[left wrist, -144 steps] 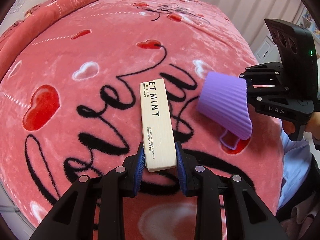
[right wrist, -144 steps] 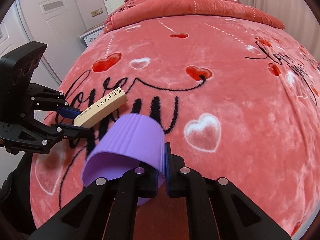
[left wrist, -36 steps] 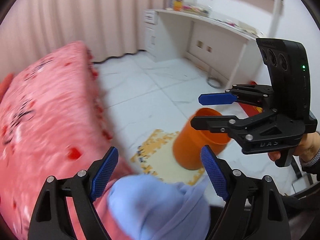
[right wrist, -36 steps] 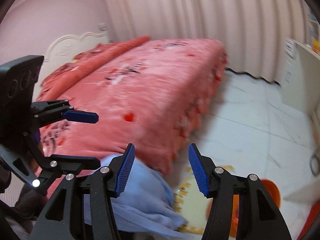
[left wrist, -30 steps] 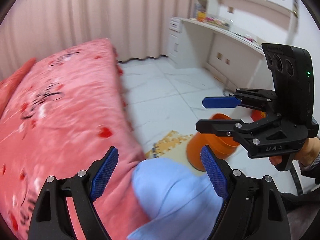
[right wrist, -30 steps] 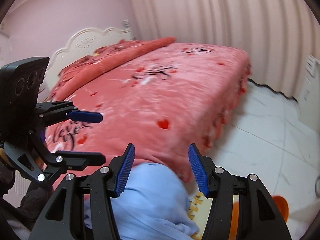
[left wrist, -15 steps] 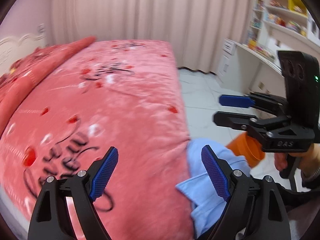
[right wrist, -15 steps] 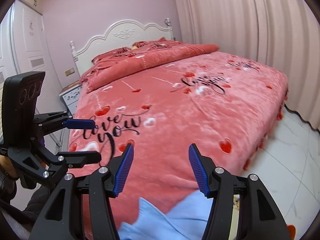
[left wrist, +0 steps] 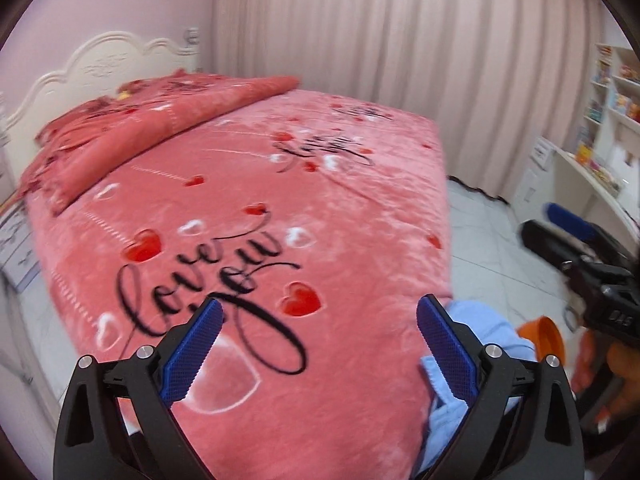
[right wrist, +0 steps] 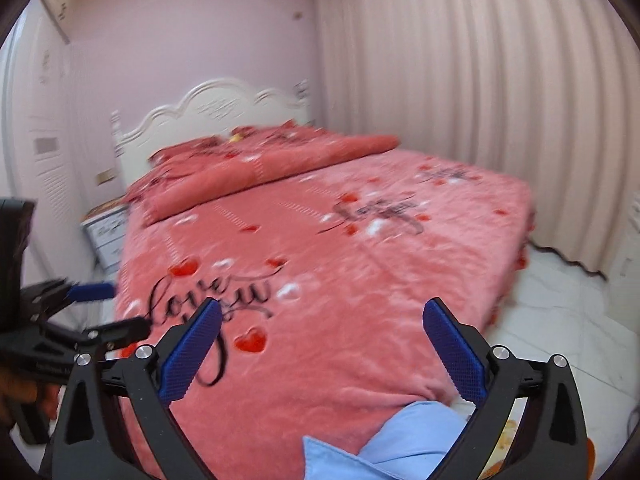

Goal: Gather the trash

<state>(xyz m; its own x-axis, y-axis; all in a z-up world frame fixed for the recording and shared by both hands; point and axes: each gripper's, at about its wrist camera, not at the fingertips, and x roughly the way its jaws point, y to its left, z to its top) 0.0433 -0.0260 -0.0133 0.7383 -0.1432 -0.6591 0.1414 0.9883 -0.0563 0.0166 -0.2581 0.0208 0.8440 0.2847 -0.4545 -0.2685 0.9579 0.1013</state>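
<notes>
Left tongs (left wrist: 318, 344): spread wide with nothing between the blue pads; the jaws have just been opening.
Right tongs (right wrist: 322, 344): likewise wide and empty, jaws just opened further.
Orange bin (left wrist: 542, 338): on the floor just past the bed's near corner, low on the right of the left view, part hidden by a blue-clad knee (left wrist: 480, 332).
Trash: none visible on the pink blanket (left wrist: 256, 208); the frames are blurred, so a small scrap could escape notice.
Key relation: both tongs point across the bed toward the headboard (right wrist: 216, 100), the bin lying off to their right and nearer the right tongs.
Judgement: collecting looks finished, or a fresh search comes next.
</notes>
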